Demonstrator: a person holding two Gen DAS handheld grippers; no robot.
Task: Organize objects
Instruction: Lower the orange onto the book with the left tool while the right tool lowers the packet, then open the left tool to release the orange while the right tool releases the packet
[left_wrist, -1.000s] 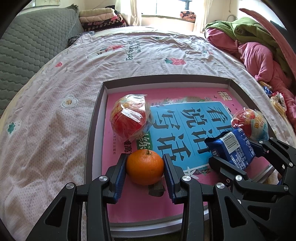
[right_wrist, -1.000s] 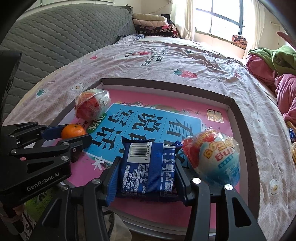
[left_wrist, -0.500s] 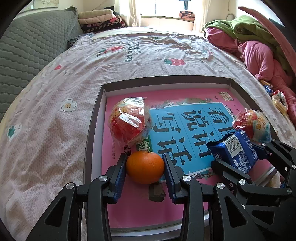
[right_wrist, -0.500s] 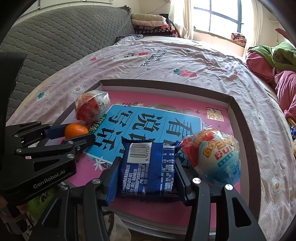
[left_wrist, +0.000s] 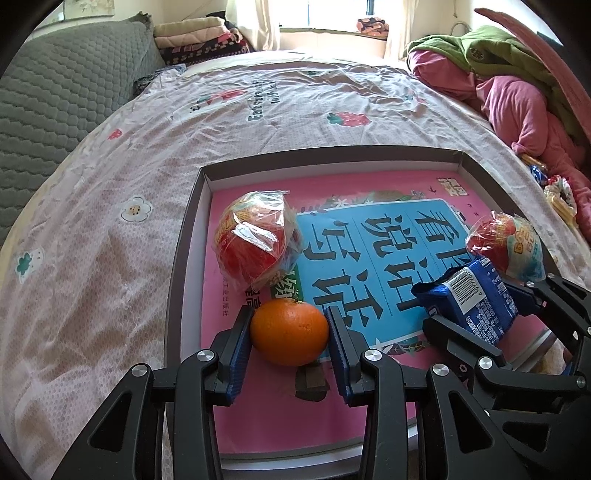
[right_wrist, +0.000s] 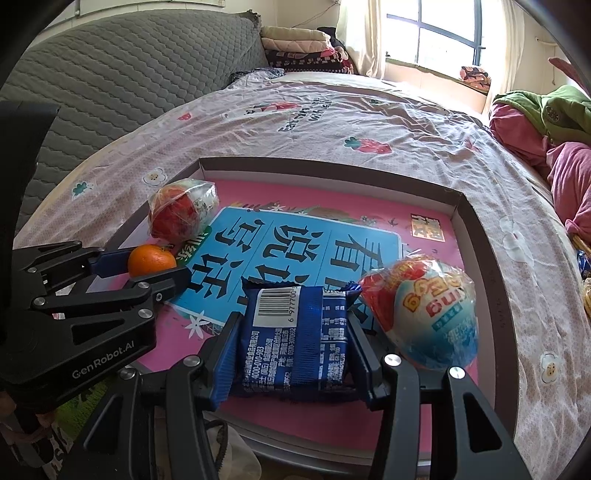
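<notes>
A shallow brown-rimmed box (left_wrist: 192, 206) (right_wrist: 480, 236) with a pink and blue printed bottom lies on the bed. My left gripper (left_wrist: 290, 334) (right_wrist: 146, 267) is shut on an orange (left_wrist: 290, 332) (right_wrist: 151, 260) over the box's near left part. My right gripper (right_wrist: 293, 339) (left_wrist: 480, 310) is shut on a blue snack packet (right_wrist: 295, 339) (left_wrist: 476, 299) over the near right part. A red wrapped toy egg (left_wrist: 256, 240) (right_wrist: 181, 212) lies in the box at the left. A red and blue wrapped egg (right_wrist: 421, 314) (left_wrist: 508, 245) lies at the right, beside the packet.
The bed has a pink patterned sheet (left_wrist: 258, 103). A grey quilted headboard (right_wrist: 110, 85) stands at the left. Pink and green clothes (left_wrist: 517, 85) are piled at the right. Folded blankets (left_wrist: 199, 37) lie at the far end. Small wrapped snacks (left_wrist: 554, 188) lie by the box's right side.
Both grippers have edged slightly forward over the box with the orange and the blue packet held. Nothing was let go.
</notes>
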